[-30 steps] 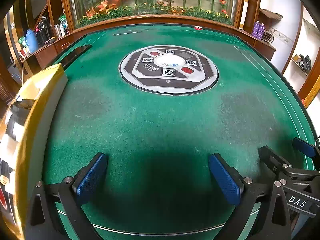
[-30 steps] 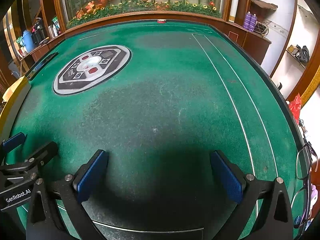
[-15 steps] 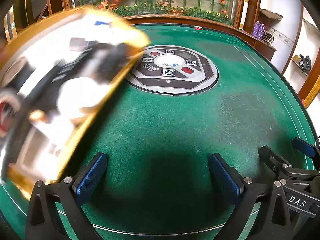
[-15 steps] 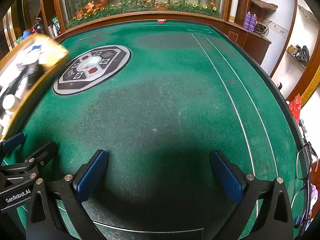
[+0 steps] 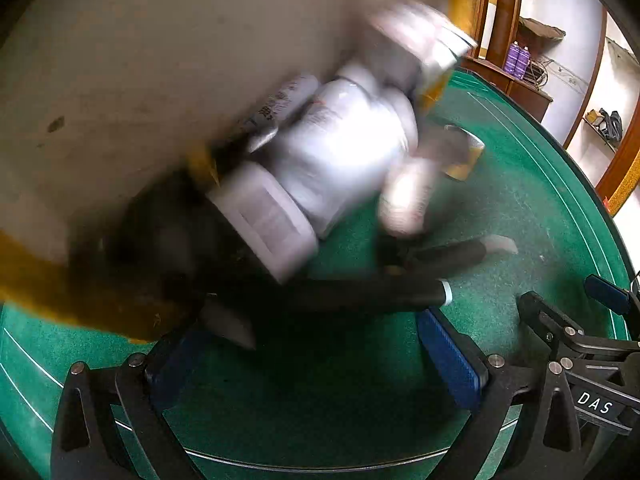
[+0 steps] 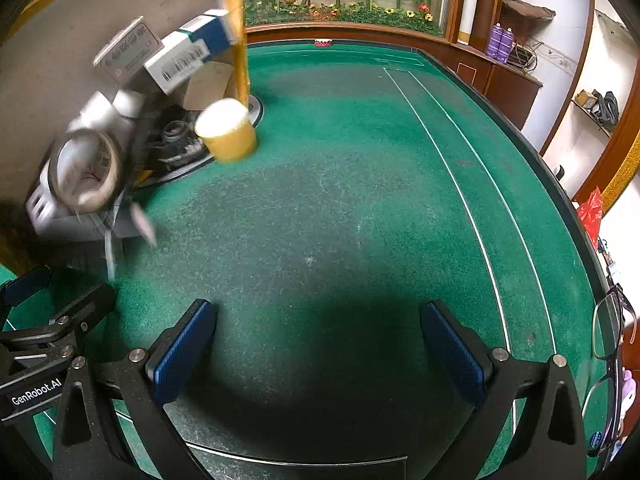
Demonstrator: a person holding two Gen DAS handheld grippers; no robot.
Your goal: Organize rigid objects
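Note:
A gold-edged tray (image 5: 120,60) is tipped up over the left of the green felt table (image 6: 360,200), and its load is spilling out, blurred by motion. In the left wrist view a white bottle (image 5: 340,148), a white tub (image 5: 268,220) and a long black pen (image 5: 360,294) tumble just ahead of my left gripper (image 5: 312,356), which is open and holds nothing. In the right wrist view a yellow paper cup (image 6: 228,132), small cartons (image 6: 180,56) and a tape roll (image 6: 86,172) fall to the far left of my open, empty right gripper (image 6: 316,344).
A wooden rail edges the table, with a planter of flowers (image 6: 340,12) behind it. Spectacles (image 6: 608,340) lie at the right rim, a red bag (image 6: 590,212) sits beyond it, and purple bottles (image 6: 502,42) stand on a side shelf.
The tray has swung in from the left edge and tipped over, and its objects now spill onto the felt. Neither gripper has moved or changed its opening.

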